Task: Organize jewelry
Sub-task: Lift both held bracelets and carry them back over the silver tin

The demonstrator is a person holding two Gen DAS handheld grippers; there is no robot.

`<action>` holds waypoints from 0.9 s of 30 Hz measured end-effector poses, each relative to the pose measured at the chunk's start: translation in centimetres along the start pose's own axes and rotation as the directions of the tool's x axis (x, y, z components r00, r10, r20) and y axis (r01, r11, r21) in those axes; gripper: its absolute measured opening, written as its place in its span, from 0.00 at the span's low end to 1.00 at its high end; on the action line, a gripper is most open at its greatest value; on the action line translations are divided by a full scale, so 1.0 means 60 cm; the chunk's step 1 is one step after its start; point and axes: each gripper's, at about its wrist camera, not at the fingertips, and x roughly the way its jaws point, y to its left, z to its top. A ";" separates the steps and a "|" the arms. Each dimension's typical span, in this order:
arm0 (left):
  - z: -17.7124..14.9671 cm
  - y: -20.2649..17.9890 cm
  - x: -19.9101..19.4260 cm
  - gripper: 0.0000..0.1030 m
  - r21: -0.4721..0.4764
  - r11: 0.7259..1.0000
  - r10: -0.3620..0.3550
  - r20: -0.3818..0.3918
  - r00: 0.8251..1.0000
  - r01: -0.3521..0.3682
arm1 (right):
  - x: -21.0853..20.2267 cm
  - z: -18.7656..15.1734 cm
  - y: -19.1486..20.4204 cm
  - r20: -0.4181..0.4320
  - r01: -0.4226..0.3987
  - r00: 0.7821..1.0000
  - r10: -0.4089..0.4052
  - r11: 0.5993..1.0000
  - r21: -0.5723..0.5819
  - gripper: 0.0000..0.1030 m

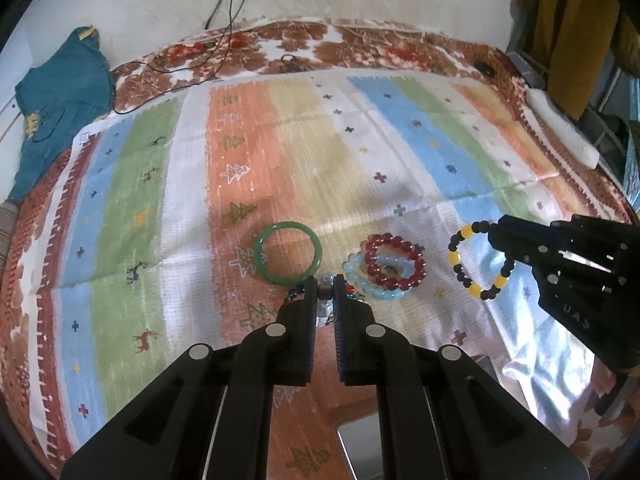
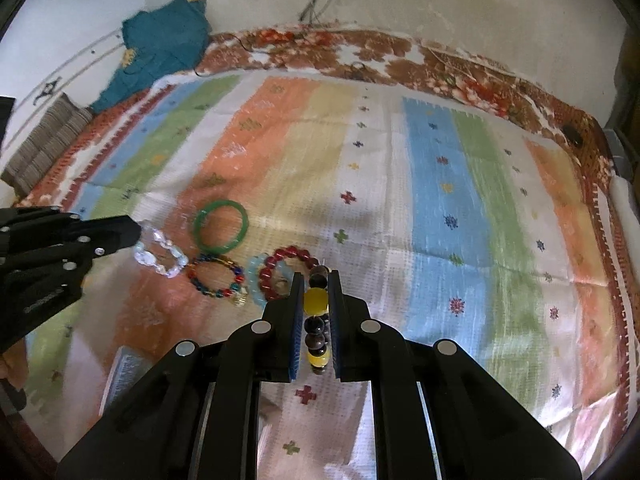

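Right gripper [image 2: 316, 280] clamps black-and-yellow bead bracelet [image 2: 316, 304].

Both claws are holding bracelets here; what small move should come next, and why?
Probably carry the black-and-yellow bracelet a little right and lower it onto bare cloth. The right claw is shut on it, lifted beside the stacked red bracelet, while the left claw holds the clear bracelet apart from the green bangle.
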 end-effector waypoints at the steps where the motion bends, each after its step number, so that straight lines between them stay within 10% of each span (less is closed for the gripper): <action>1: -0.002 0.000 -0.003 0.07 -0.002 1.000 -0.003 0.004 1.000 0.003 | -0.006 -0.001 0.001 0.007 -0.003 1.000 0.003 1.000 0.001 0.12; 27: -0.058 -0.044 -0.137 0.07 0.013 0.998 -0.066 0.155 0.986 0.065 | -0.136 -0.049 0.026 0.153 -0.079 0.985 0.078 0.997 -0.003 0.12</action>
